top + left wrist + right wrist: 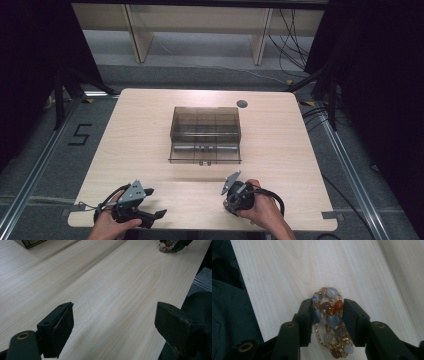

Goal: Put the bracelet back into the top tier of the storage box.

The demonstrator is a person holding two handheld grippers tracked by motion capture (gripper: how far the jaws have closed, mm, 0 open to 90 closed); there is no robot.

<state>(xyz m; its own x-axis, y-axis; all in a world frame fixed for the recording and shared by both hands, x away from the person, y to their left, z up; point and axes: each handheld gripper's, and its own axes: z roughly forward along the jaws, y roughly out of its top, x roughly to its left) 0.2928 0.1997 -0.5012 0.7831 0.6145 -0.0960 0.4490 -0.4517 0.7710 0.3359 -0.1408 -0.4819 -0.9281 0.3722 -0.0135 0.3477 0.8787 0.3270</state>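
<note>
Pale wood table (pixel 287 270), bead bracelet (pixel 329 312) between right gripper (pixel 328 311) fingers, apparently pinched, left gripper (pixel 113 315) wide open, empty.

One marking was legible: a black numeral "5" (pixel 80 134), applied in tape to the grey floor (pixel 45 165) left of the worktop (pixel 145 130).

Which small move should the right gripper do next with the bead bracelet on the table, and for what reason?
Probably lift it a little, straight up. In the right gripper view the right gripper has its fingers against both sides of the bead bracelet, which lies on the table. The smoky clear box stands farther back, a likely place for it. The left gripper is open, holding nothing.
</note>
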